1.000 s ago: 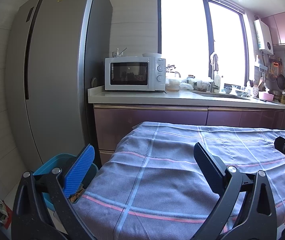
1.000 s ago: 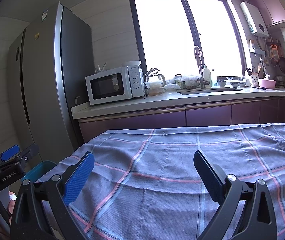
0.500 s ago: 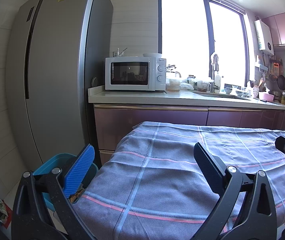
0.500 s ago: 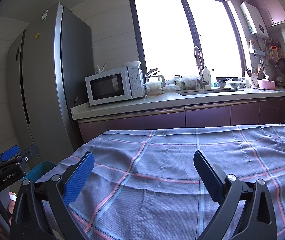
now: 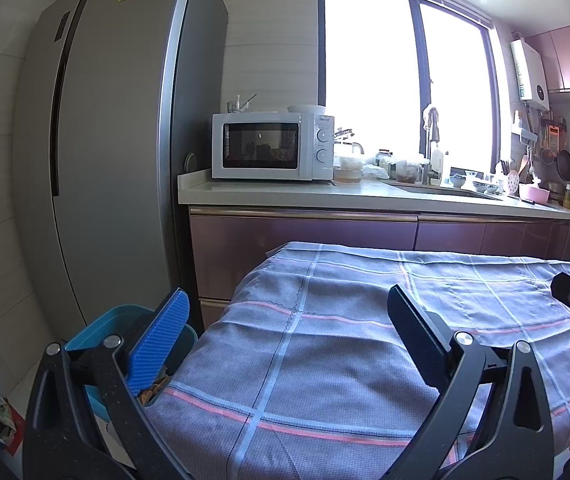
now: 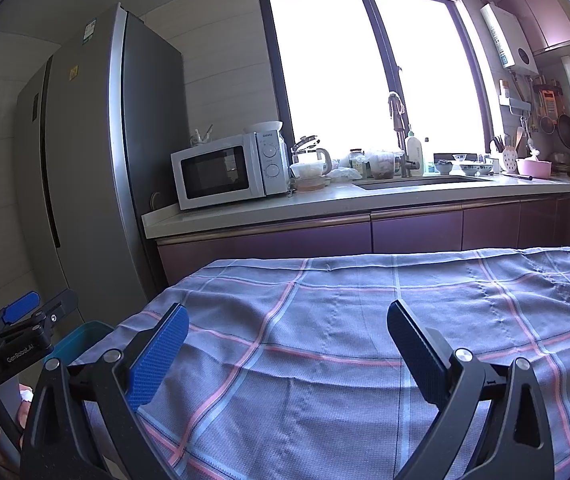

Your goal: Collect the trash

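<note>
Both grippers' fingers [image 5: 169, 340] wide apart, empty

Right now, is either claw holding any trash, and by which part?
Nothing is held. The left claw and the right claw are both open above the plaid tablecloth, with only cloth visible between their fingers.

Both views low over tablecloth [image 5: 325, 360], windowward.

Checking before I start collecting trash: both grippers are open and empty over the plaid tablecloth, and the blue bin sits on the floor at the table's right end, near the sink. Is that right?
Not quite. The blue bin sits at the table's left end, beside the fridge, as the left wrist view shows. Both the left gripper and right gripper are open and empty over the plaid tablecloth.
</note>
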A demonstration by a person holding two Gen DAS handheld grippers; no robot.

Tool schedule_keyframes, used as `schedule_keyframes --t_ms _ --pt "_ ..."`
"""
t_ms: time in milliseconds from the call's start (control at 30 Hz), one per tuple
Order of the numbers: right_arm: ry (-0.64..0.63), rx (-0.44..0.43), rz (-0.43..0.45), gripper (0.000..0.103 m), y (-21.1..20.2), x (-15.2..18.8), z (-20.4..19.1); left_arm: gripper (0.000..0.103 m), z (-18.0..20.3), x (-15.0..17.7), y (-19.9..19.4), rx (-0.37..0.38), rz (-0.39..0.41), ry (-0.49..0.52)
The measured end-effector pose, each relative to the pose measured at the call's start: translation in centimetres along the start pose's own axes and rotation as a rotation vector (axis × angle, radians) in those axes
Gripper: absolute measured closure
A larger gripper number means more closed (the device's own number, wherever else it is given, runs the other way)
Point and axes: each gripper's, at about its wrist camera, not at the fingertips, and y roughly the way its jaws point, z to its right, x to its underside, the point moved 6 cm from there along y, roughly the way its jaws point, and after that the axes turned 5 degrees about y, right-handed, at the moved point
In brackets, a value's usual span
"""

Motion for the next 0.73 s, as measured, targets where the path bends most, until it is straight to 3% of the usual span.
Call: schedule_keyframes --t_ms 467,600,733 --pt "0.005 0.003 -0.006 0.007 0.3 0.1 0.4 0.006 0.0 0.1 0.4 -0.003 -0.010 -0.003" --pt "0.009 0.017 -0.012 0.007 0.5 0.2 1.2 0.006 0.3 0.7 1.8 0.026 -0.074 -0.009" --pt "0.022 0.056 -0.042 0.007 0.8 0.1 3.7 0.006 1.0 1.5 5.0 0.066 -0.186 -0.002"
